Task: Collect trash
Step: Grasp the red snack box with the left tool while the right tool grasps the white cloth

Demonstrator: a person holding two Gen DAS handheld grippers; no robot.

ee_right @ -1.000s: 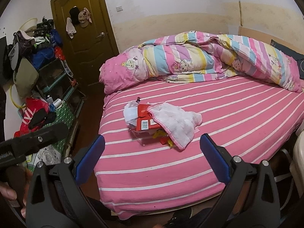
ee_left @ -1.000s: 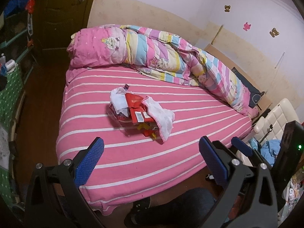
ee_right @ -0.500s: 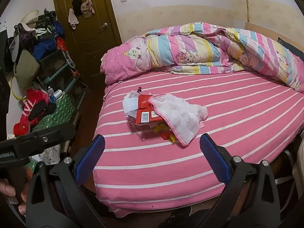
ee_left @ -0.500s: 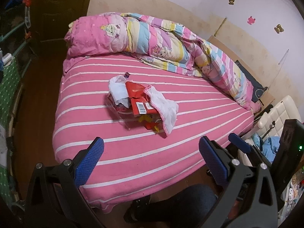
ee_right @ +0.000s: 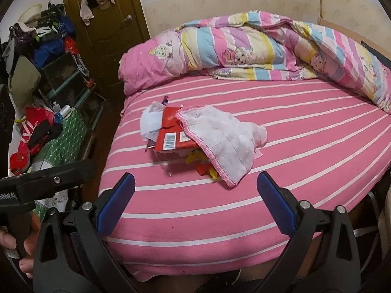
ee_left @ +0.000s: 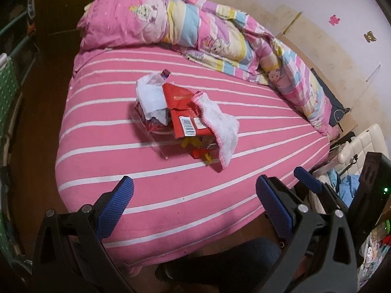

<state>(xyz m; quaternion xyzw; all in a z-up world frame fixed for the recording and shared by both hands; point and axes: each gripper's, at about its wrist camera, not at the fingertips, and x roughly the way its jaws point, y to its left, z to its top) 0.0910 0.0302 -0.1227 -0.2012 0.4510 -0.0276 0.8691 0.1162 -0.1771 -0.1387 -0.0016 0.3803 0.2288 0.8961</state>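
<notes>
A pile of trash lies mid-bed on the pink striped sheet (ee_left: 122, 166): a red wrapper with a barcode (ee_left: 185, 119) (ee_right: 171, 134), a crumpled white paper (ee_left: 151, 97) (ee_right: 149, 122), a clear plastic bottle (ee_left: 160, 77), yellow and red scraps (ee_right: 202, 166) and clear plastic film. A white cloth with pink trim (ee_left: 222, 127) (ee_right: 224, 144) drapes over its right side. My left gripper (ee_left: 194, 205) is open and empty above the bed's near edge. My right gripper (ee_right: 195, 200) is open and empty, also short of the pile.
A rolled pink patterned quilt (ee_right: 244, 46) runs along the far and right side of the bed. A cluttered shelf and green box (ee_right: 61, 136) stand left, by a brown door (ee_right: 110, 24). A white padded seat (ee_left: 361, 144) stands right of the bed.
Both grippers have moved closer to the bed and tilted down; the trash pile appears larger and nearer. Jaws stayed open. Nothing on the bed moved.
</notes>
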